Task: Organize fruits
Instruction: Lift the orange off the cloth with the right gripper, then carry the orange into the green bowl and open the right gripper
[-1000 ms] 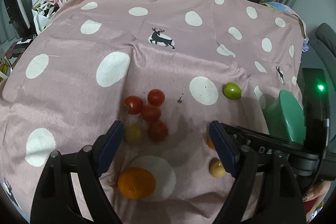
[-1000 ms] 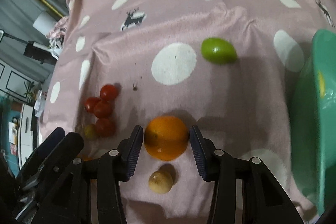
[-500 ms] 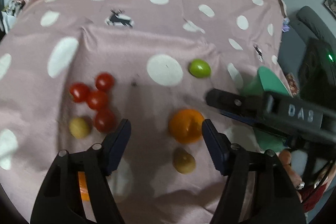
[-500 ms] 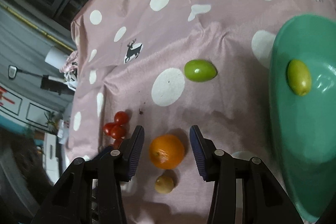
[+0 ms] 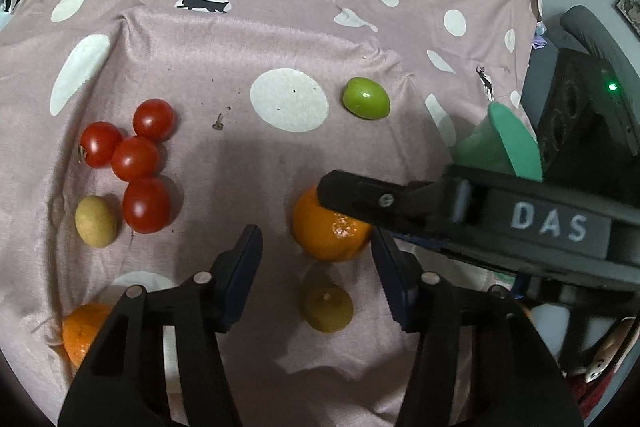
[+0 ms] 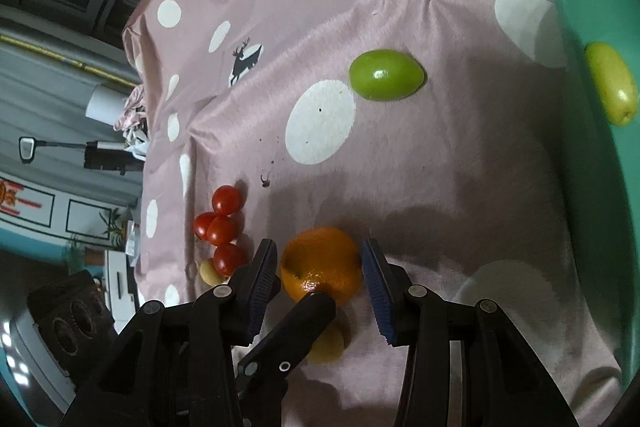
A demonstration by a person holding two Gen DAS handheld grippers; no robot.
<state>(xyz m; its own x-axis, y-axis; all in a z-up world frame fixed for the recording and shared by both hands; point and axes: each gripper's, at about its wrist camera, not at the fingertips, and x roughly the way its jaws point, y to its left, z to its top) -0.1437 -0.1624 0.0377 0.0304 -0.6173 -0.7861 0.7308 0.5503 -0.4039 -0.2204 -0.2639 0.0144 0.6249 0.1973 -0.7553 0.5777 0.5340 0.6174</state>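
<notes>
An orange [image 5: 326,233] [image 6: 320,265] lies on the pink dotted cloth [image 5: 224,39]. My right gripper [image 6: 320,281] is open, its fingers on either side of the orange and apart from it. My left gripper [image 5: 318,261] is open just before the same orange, and one finger [image 6: 298,319] crosses under it in the right wrist view. A small yellow fruit [image 5: 328,307] lies between the left fingers. A green fruit [image 5: 366,98] [image 6: 386,75] lies farther off. A green plate [image 6: 592,107] at the right holds a yellow-green fruit [image 6: 610,83].
Several red tomatoes [image 5: 136,159] cluster at the left with a small yellow fruit [image 5: 96,221] beside them. A second orange [image 5: 78,333] lies at the near left. A black box with a green light [image 5: 588,115] stands beyond the cloth's right edge.
My left gripper has swung right from the tomatoes and first orange to the second orange. My right gripper has tilted and stays around that orange, bringing the plate into view.
</notes>
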